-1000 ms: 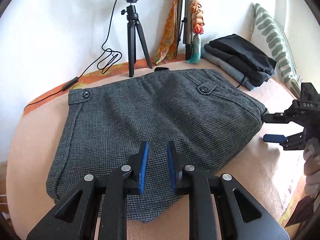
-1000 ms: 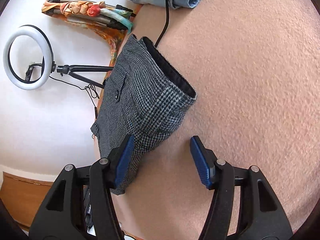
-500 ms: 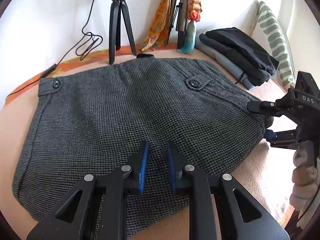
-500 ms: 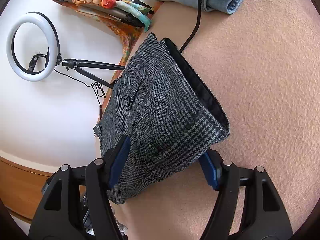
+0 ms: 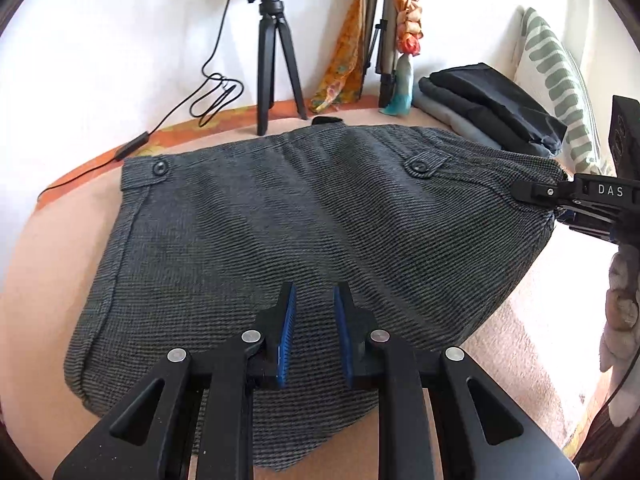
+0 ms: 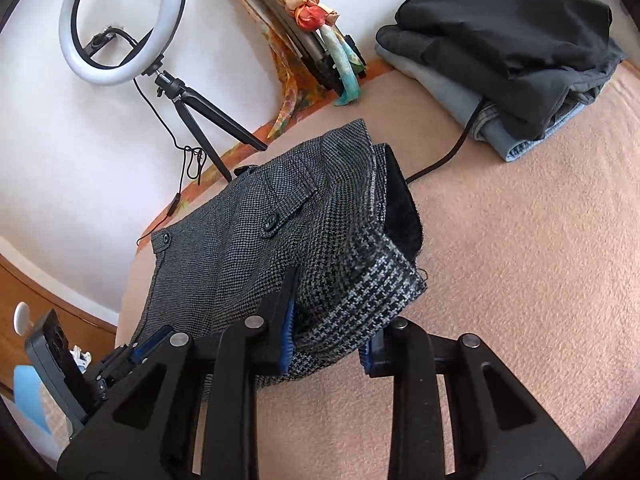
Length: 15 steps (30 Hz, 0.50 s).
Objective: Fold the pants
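The grey houndstooth pants [image 5: 304, 232] lie spread on the peach blanket [image 5: 532, 320], also seen in the right wrist view [image 6: 256, 248]. My left gripper [image 5: 314, 312] hovers just above the near part of the cloth, its blue pads slightly apart with nothing between them. My right gripper [image 6: 330, 332] is shut on the pants' right edge and lifts that corner off the blanket; it also shows in the left wrist view [image 5: 560, 202], pinching the raised edge.
A stack of folded dark and blue clothes [image 6: 516, 52] sits at the back right beside a striped pillow [image 5: 560, 80]. A ring light on a tripod [image 6: 120, 28] and scarves [image 6: 312, 12] stand against the wall. A black cable [image 6: 444, 156] runs across the blanket.
My right gripper closed on the pants' right edge and lifted it. My left gripper drew back a little and tilted up; its pads stayed the same width apart.
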Available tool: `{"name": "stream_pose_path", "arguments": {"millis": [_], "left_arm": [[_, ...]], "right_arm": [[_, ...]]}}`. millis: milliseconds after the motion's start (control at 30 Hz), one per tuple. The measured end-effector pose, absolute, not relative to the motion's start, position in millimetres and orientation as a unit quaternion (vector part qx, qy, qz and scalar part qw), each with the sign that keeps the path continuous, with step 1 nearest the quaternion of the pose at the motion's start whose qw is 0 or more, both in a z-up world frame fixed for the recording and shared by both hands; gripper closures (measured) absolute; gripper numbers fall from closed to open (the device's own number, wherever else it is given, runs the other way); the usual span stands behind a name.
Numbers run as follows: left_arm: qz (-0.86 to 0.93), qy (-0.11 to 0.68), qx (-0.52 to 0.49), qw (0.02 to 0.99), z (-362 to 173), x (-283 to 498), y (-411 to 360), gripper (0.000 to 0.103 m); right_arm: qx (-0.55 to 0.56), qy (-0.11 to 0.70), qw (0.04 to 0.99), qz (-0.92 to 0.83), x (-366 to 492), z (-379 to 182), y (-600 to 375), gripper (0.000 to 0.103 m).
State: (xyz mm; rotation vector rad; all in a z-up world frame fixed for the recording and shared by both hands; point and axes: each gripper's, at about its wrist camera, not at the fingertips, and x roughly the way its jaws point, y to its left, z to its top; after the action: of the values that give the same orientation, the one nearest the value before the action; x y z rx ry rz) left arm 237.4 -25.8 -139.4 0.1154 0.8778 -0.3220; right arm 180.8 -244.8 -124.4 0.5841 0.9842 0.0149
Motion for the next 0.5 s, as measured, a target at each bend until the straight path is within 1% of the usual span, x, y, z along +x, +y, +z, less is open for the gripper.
{"name": "stream_pose_path", "arguments": {"millis": [100,233,300,500], "left_arm": [[-0.155,0.447,0.050,0.880,-154.0,234.7,-12.0,0.085],[-0.170,0.444,0.042,0.879,-155.7,227.0,-5.7,0.082],[-0.171,0.450,0.033,0.876,-147.7,225.7,0.4,0.082],[-0.145,0.402,-0.044,0.903,-102.2,214.9,53.6,0.082]], "right_arm": [[0.266,0.467,0.843,0.000,180.7,-124.5,-243.4,0.077],[0.236,0.468,0.852,-0.005,181.4,-120.9,-234.3,0.077],[0.213,0.464,0.860,-0.007,182.3,-114.2,-227.2,0.077],[0.094,0.438,0.894,0.001,185.3,-85.4,-193.4,0.077]]}}
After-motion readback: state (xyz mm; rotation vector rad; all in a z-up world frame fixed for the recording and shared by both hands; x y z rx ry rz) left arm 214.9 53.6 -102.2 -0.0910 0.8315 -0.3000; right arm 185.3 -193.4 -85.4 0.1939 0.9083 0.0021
